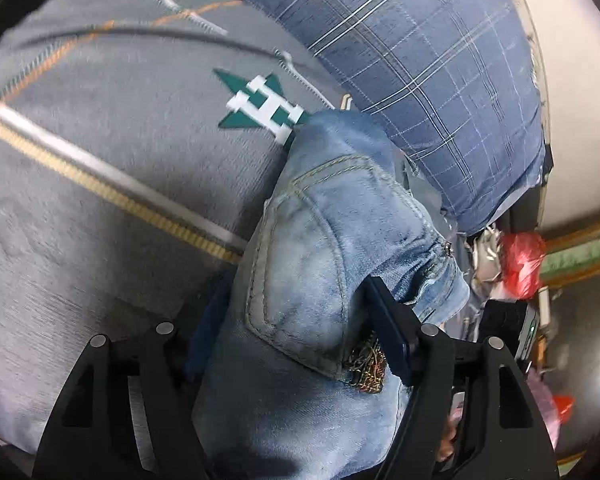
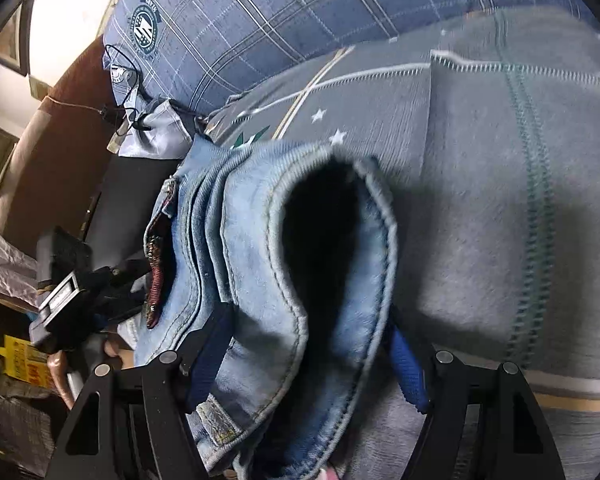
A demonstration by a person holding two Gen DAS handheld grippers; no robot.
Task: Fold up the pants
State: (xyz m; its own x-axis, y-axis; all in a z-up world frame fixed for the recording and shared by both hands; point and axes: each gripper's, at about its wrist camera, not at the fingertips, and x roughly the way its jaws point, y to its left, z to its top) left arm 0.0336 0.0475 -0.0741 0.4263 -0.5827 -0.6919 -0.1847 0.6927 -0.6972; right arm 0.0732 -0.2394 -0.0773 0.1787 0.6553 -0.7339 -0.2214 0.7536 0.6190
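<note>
Light blue denim pants (image 1: 308,248) hang bunched between both grippers above a grey bedspread (image 1: 100,160). My left gripper (image 1: 296,332) is shut on the denim by a back pocket with a brown patch (image 1: 366,364). In the right wrist view the pants (image 2: 260,280) show an open hem or waist hole (image 2: 324,220). My right gripper (image 2: 308,352) is shut on this thick fold, its blue pads (image 2: 410,372) pressing both sides. The other gripper's body (image 2: 60,304) shows at the left.
A blue plaid pillow (image 1: 420,60) lies at the bed's head, also in the right wrist view (image 2: 260,12). A red bag (image 1: 522,264) and clutter sit beside the bed. A black cable (image 2: 128,92) lies by the pillow. A brown headboard (image 2: 72,120) is at the left.
</note>
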